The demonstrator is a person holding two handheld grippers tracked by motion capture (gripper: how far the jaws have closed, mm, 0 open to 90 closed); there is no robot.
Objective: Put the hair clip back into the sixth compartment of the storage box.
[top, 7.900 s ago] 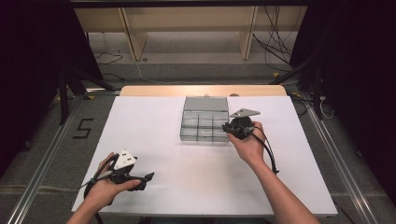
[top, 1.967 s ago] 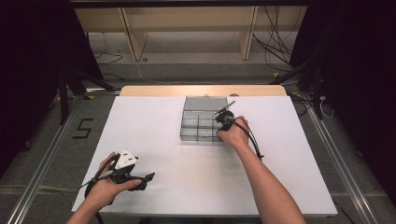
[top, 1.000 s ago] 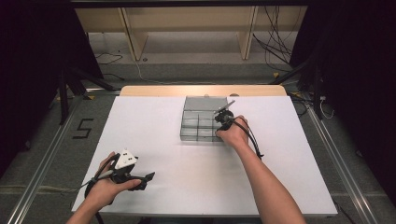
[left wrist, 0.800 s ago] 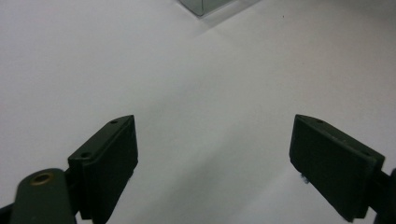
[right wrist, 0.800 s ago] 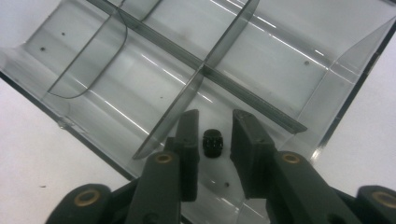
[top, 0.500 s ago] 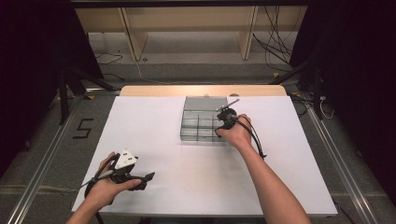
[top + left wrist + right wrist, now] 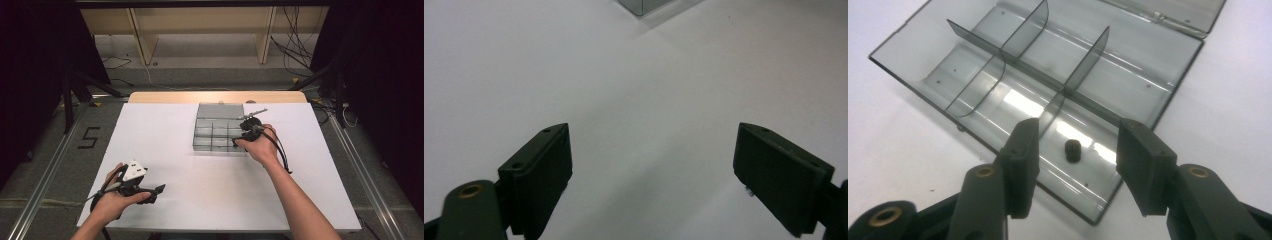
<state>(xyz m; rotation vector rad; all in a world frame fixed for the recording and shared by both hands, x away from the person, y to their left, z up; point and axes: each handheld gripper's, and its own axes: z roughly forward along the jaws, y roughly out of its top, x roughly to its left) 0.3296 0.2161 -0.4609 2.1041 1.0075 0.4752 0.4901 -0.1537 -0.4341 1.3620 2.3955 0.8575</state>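
While the right gripper (image 7: 1073,165) hangs over the near right corner of the clear plastic box (image 7: 1168,75), its jaws stand apart with nothing pressed between them; they have just been opening. Below the gap, a small black part (image 7: 1073,150) lies loose on the floor of the near right compartment, touching neither jaw. It is too small to name; it looks short, dark and ribbed.

Box: smoky transparent tray with thin dividers, one long wall along its length and shorter cross walls, two of them curved. Its lid (image 7: 1168,12) lies open flat on the far side. In the high view the box (image 7: 215,131) sits on the white table (image 7: 165,135), right of centre and toward the far edge, and the right gripper (image 7: 246,131) is at its right end, held by the right hand (image 7: 260,145). A cable trails from that gripper down past the wrist.

Left gripper (image 7: 152,192): near left part of the table, well apart from the box, held in the left hand (image 7: 117,200), its grey three-cornered plate on top. In the left gripper view its jaws (image 7: 651,175) are spread wide over bare white tabletop, nothing between them. A corner of the box (image 7: 644,6) shows at the top edge there.

Other compartments look bare from these angles.
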